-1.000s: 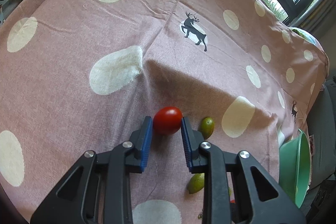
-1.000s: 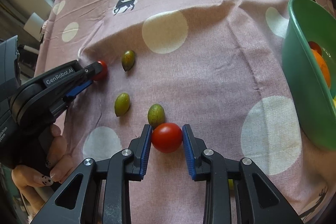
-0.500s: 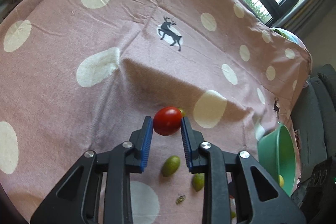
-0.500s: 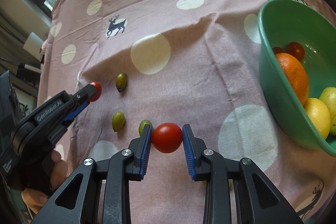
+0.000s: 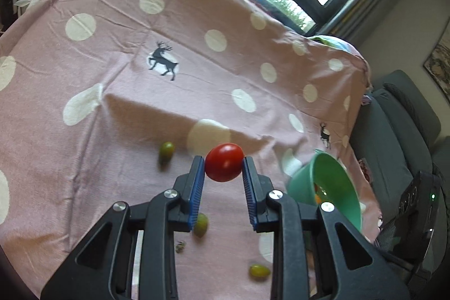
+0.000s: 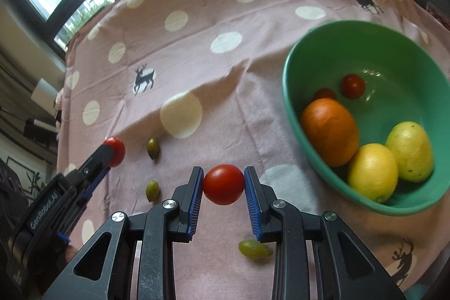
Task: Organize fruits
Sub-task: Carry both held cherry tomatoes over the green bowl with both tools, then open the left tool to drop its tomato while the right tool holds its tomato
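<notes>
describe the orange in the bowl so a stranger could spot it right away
Find the round green plastic bowl on the pink polka-dot tablecloth. The big round orange lies against its near-left wall, beside two yellow lemons; it is the only orange-coloured fruit there.

A matt woven cloth (image 6: 225, 69) is seen under a glossy smooth bowl (image 6: 399, 52) — plastic, seemingly — and shiny-skinned tomatoes (image 6: 224, 184).
</notes>
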### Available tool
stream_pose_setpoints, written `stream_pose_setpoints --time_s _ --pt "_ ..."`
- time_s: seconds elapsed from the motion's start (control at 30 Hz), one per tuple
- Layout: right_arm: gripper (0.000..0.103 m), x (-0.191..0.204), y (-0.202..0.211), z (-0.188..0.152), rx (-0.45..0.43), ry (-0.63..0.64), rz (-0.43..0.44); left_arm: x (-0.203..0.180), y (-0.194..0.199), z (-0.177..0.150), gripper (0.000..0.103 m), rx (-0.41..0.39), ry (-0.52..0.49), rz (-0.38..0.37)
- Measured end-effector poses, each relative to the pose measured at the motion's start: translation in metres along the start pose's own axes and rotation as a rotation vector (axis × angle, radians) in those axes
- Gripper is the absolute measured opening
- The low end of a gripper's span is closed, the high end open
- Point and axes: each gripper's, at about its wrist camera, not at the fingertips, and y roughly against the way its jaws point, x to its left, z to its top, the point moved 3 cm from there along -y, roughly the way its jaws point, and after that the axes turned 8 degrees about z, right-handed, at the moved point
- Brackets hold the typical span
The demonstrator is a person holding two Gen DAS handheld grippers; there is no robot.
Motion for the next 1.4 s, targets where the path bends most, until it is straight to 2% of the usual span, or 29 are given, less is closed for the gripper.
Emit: stream_pose_setpoints --time_s 0.53,0.7,1.03,1.07,1.23,1.4 --pt "0.031 -0.039 0.059 0.016 -0.200 -0.119 0.033 -0.066 0.017 -0.019 0.027 -0.024 -0.141 -0.172" --pt "0.031 -0.060 0.073 0.018 -0.253 -0.175 0.023 -0.086 0.015 -0.027 0.027 -0.012 -0.187 -0.201" --pt "0.031 -0.094 0.090 0.019 -0.311 -0.269 0.024 -0.122 0.000 -0.046 0.027 0.036 -0.275 -0.256" --pt "0.031 -0.096 0.091 0.019 -0.314 -0.274 0.024 -0.125 -0.001 -0.048 0.022 0.038 -0.279 -0.260" --pt "0.031 -0.107 0.093 0.020 -0.321 -0.301 0.025 -0.139 -0.008 -0.057 0.022 0.054 -0.310 -0.304" --pt "0.031 -0.117 0.089 0.021 -0.312 -0.322 0.008 -0.143 -0.029 -0.068 0.022 0.108 -0.340 -0.256"
